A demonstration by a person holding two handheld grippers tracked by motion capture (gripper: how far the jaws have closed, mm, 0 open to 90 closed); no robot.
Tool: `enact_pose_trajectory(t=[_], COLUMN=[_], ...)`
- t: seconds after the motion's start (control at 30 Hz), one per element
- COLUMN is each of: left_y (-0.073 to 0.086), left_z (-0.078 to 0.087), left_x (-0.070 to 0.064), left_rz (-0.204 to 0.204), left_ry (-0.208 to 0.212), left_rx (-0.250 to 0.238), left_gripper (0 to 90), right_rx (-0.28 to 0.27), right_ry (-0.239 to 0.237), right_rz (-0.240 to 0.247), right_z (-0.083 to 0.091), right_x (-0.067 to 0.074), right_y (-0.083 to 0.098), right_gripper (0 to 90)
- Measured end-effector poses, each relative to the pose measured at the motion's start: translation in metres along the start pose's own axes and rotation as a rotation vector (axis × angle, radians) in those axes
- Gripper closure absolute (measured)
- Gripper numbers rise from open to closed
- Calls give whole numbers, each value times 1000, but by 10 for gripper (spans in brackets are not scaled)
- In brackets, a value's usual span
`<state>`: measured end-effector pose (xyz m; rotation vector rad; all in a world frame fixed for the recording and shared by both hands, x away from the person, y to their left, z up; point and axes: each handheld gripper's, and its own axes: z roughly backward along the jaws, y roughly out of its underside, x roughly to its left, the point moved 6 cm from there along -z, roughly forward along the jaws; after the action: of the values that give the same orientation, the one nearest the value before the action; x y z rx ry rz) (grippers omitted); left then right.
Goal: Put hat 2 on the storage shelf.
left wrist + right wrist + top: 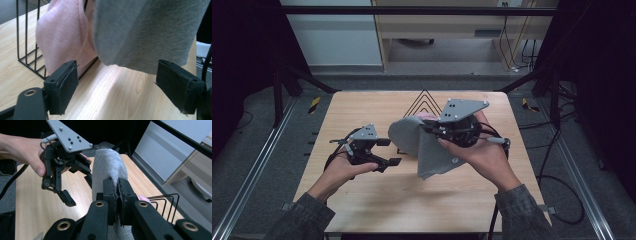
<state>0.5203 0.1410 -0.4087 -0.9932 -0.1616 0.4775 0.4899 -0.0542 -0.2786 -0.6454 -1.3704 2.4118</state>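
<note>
Grey cloth (422, 145), soft and fuzzy like fleece or knit, hanging in loose folds at the centre of the high view, lifted clear of the desk (377, 200). Pinched at a top fold by the right gripper (428, 126), right of centre in that frame: matte black jaws pressed together on the fabric, with a grey three-cornered metal plate on top. Seen close in the right gripper view, lower centre: two blocky black pads (110, 192) squeezing a rounded hump of the grey cloth (107, 167), weave fine and slightly nubby.

Left gripper (387, 152) at centre left of the high view, held in a hand (343, 172), jaws well apart with nothing between them, pointing toward the cloth's lower edge. In the left gripper view, two rectangular rubbery pads (63, 85) standing wide at the bottom corners, surfaces scuffed; the grey hem hanging just above and between them without touching.

Pink cloth (62, 35), smoother and thinner, draped in the upper left of the left gripper view beside the grey one, resting against a black wire rack (27, 52) of thin straight rods. The same rack (424, 102) as nested triangular wire outlines at the desk's far middle in the high view.

Desk of pale wood-grain laminate, square with rounded corners.
</note>
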Motion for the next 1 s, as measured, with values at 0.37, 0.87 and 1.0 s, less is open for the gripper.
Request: enact_pose_trajectory(t=[0.37, 0.87, 1.0], left_y=[-4, -20, -42], left_z=[-8, -14, 3], left_x=[2, -2, -3], left_rz=[8, -21, -28], left_ry=[8, -10, -32], left_rx=[-13, 44, 48], left_gripper=[429, 862, 862], right_rx=[9, 41, 19], right_ry=[-4, 38, 48], right_rz=[-13, -135, -175], right_z=[-6, 0, 6], right_x=[2, -16, -24], right_y=[2, 41, 46], right_gripper=[859, 860, 860])
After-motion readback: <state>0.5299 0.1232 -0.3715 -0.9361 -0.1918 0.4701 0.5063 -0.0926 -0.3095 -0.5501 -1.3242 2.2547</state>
